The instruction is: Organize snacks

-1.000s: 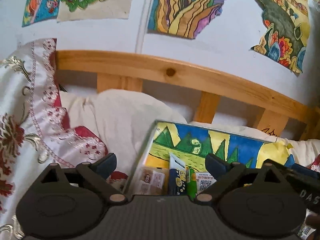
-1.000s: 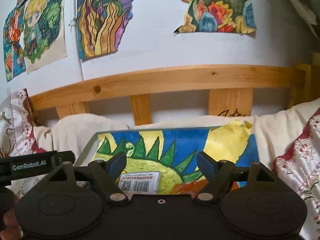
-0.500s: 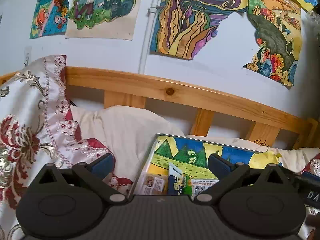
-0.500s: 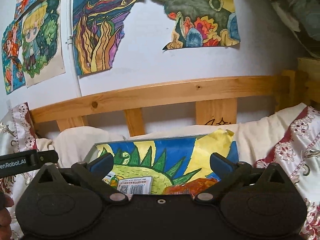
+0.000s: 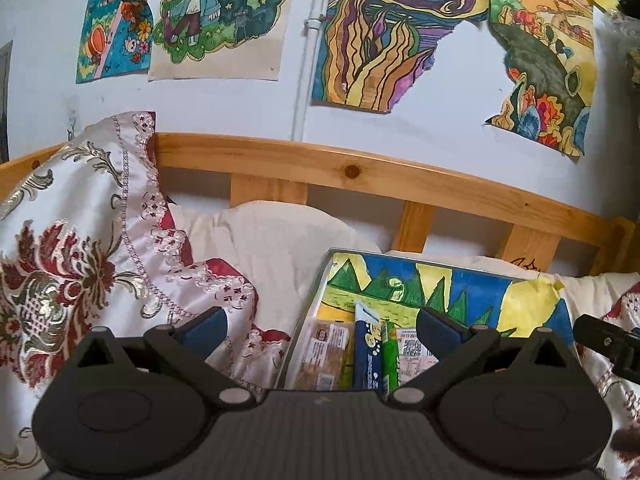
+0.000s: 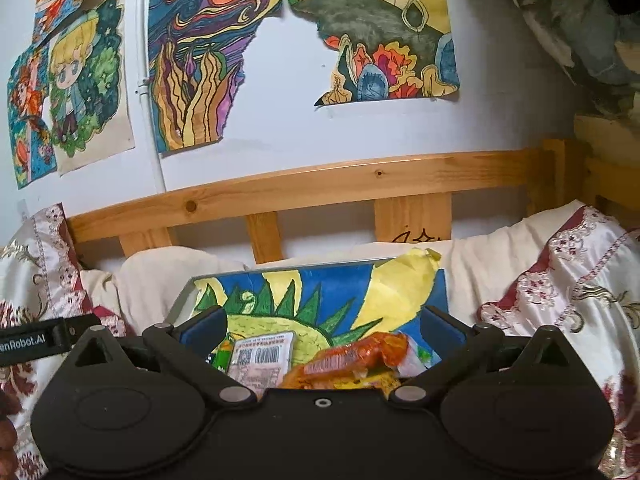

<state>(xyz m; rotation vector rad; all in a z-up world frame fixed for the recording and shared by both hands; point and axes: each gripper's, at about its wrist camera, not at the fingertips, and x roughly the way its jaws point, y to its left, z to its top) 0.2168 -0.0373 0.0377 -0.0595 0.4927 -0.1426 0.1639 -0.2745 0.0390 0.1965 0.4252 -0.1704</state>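
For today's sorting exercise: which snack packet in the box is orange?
The crinkled orange packet, at the box's right end, beside the barcode-labelled packet; the others are green, blue or tan.

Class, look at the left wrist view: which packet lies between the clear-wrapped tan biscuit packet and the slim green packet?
A dark blue snack packet lies between the tan biscuit packet and green packet, seen in the left wrist view.

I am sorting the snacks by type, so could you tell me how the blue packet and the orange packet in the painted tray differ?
The blue packet is a long, narrow, flat-sided shape; the orange packet is a crumpled, shiny bag. The blue packet lies in a tidy row toward the painted tray's left side beside a green stick pack; the orange packet lies askew on the right. Both rest inside the tray, ungripped.
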